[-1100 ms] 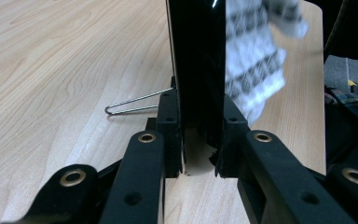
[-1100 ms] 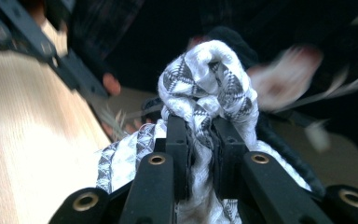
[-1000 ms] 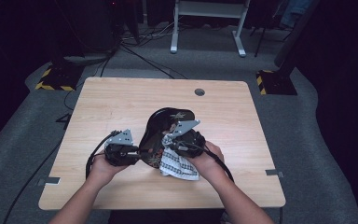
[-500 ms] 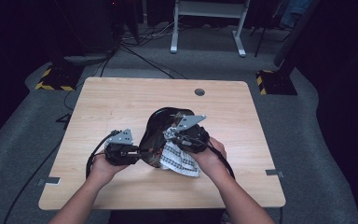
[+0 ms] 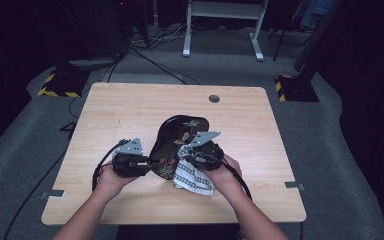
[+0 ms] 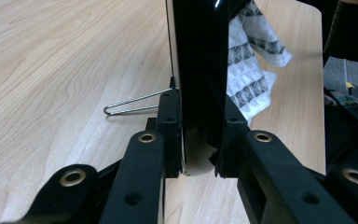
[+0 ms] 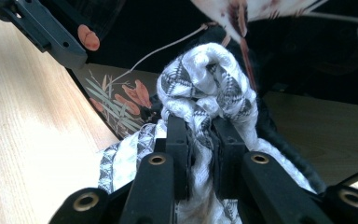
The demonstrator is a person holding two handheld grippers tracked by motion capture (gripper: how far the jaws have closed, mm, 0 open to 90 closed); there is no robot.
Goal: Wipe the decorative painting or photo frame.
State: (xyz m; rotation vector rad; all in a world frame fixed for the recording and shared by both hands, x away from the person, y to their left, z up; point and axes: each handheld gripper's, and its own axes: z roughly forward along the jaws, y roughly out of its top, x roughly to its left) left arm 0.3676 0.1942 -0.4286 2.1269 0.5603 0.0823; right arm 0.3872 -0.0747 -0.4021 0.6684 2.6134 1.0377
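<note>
**Wiping a black tray, midway**

High view: left gripper (image 5: 147, 165) clamps the tilted tray (image 5: 177, 142) at its near edge.
Left gripper view: jaws pinch the tray's rim.
Right gripper view: right gripper (image 7: 200, 135) grips the cloth (image 7: 205, 86) against the tray; wiping seems unfinished.

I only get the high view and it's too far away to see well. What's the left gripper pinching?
Observer: The left gripper is shut on the edge of the black tray, which stands on edge between its jaws.
Operator: Is anything under the tray?
Observer: A thin wire loop sticks out from its side, over the table.
Operator: And the cloth?
Observer: The right gripper is shut on the bunched cloth, pressing it against the tray's painted face.
Operator: Painted with what?
Observer: Orange flowers and green leaves.
</note>
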